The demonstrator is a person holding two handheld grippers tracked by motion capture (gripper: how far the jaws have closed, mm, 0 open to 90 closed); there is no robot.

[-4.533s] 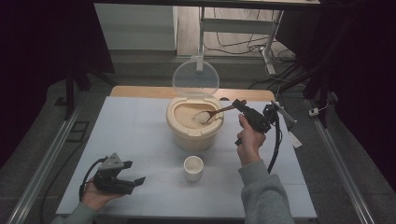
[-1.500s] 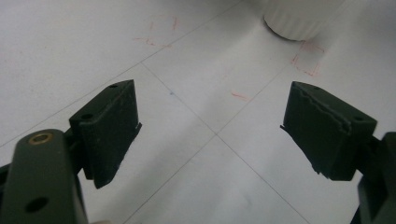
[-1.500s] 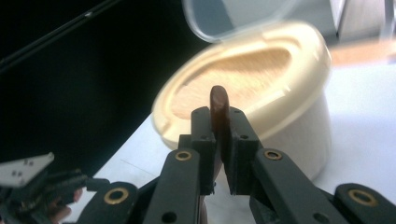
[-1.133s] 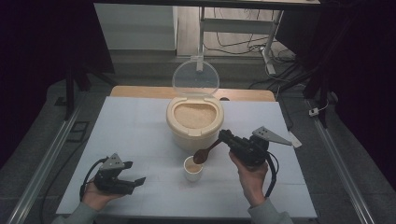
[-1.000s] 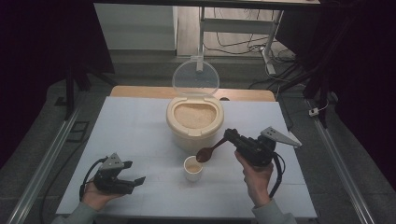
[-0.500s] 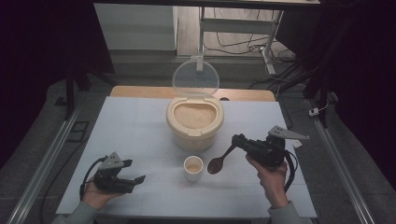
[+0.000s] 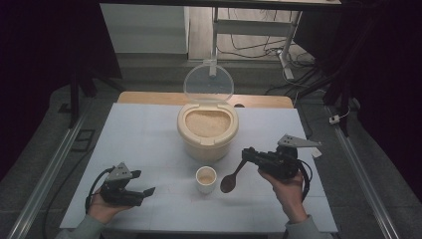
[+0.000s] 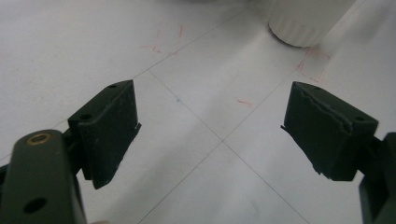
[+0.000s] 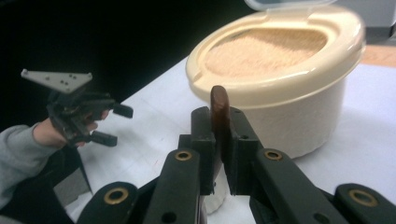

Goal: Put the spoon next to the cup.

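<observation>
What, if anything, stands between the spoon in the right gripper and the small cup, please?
Nothing visible does. The spoon, clamped in the right gripper, hangs just right of the small cup, with bare table between them.

Cream plastic rice tub [image 7: 207, 130] behind small white cup [image 7: 206, 179] | dark wooden spoon [image 7: 230, 180] right of cup | on white table [image 7: 144, 134]

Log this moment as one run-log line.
right gripper: shut on spoon | spoon: bowl beside cup, right of it | left gripper: open, holding nothing | rice tub: lid up
</observation>
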